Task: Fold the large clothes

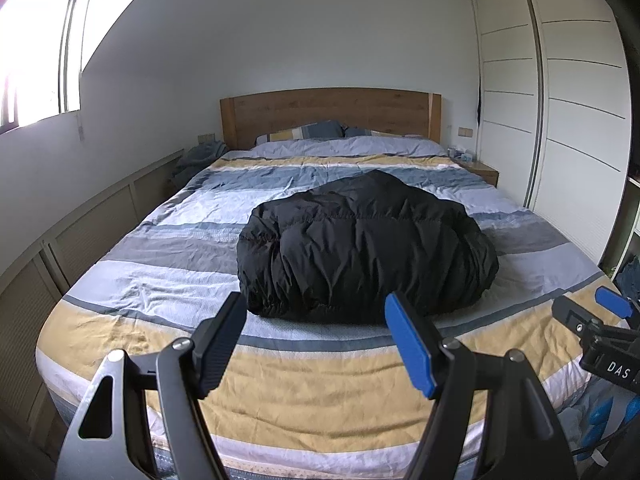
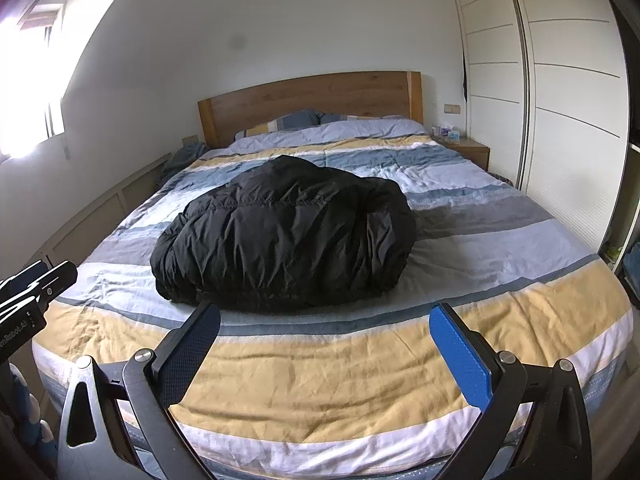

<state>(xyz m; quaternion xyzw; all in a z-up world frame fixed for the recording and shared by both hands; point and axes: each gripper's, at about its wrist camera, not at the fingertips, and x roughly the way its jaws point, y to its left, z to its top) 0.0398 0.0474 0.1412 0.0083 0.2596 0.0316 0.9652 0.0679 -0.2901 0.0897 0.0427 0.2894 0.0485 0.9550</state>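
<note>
A black puffy down jacket (image 1: 366, 248) lies in a folded, rounded bundle in the middle of the bed, and it shows left of centre in the right wrist view (image 2: 284, 240). My left gripper (image 1: 316, 304) hangs open over the foot of the bed, short of the jacket's near edge, with nothing between its fingers. My right gripper (image 2: 324, 314) is also open and empty, just short of the bundle's near edge. The right gripper's body shows at the right edge of the left wrist view (image 1: 600, 316).
The bed (image 1: 160, 320) carries a striped blue, grey, yellow and white cover, with pillows (image 1: 308, 132) against a wooden headboard (image 1: 328, 114). A white sliding wardrobe (image 1: 560, 100) stands right, a small nightstand (image 2: 466, 148) beside it, low panelled cabinets (image 1: 80, 232) and a window left.
</note>
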